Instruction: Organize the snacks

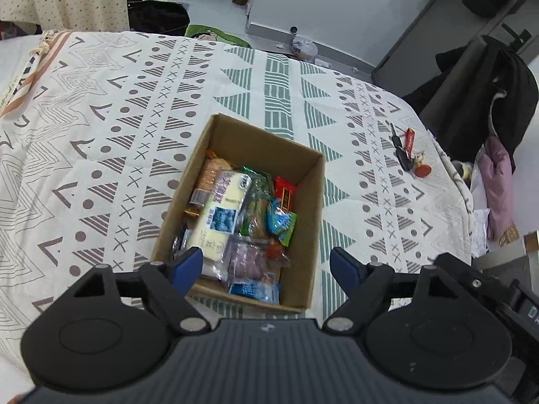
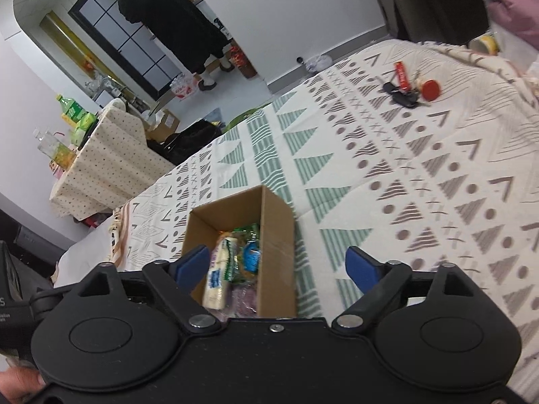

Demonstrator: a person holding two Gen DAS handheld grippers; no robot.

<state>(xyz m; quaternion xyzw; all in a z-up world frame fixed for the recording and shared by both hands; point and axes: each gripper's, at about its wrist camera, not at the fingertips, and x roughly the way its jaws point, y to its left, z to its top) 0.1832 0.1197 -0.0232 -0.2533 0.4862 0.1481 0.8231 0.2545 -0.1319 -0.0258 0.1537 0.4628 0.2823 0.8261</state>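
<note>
An open cardboard box (image 1: 308, 198) sits on a patterned cloth and holds several wrapped snacks. Among them are a long white and blue packet (image 1: 220, 217), a red bar (image 1: 284, 192) and a green and blue candy wrapper (image 1: 282, 224). My left gripper (image 1: 266, 264) hangs open above the box's near end with nothing between its blue-padded fingers (image 1: 187, 267). In the right wrist view the same box (image 2: 278, 235) lies below my right gripper (image 2: 278, 267), which is also open and holds nothing. The white packet (image 2: 220, 274) shows just right of its left finger.
The patterned cloth (image 1: 101, 141) covers a wide surface. Black keys with a red tag and a small red item (image 1: 409, 153) lie far right, near the cloth's edge. A dark coat on a chair (image 1: 488, 101) stands beyond that edge. A second table with bottles (image 2: 101, 155) stands at the left.
</note>
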